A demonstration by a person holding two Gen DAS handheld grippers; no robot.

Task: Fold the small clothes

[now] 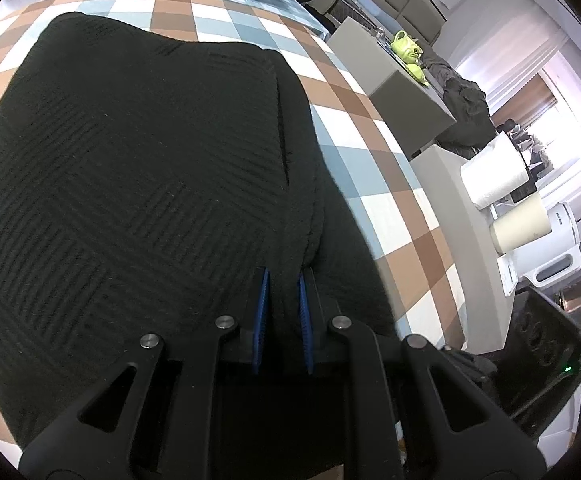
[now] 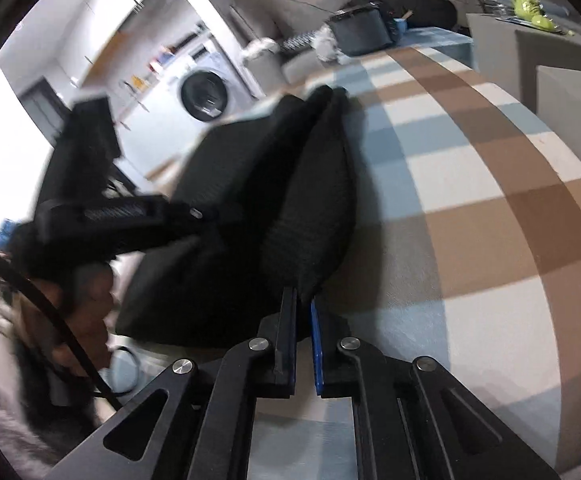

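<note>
Two tongs have hold of one black knitted garment (image 1: 138, 168), which lies spread over a checked cloth (image 1: 370, 184) on what seems to be a desk. Left tongs (image 1: 284, 280) are nearly closed, pinching a bunched ridge of knit at the garment's near edge. Right tongs (image 2: 304, 300) are clamped almost fully together on a thin corner, which rises from the cloth in a limp, drooping fold. Judging by that sag, the knit is soft, fairly thick and stretchy, not slippery or fragile; it will probably drape and drag rather than hold shape. Edges and corners look like the best places to grip.
</note>
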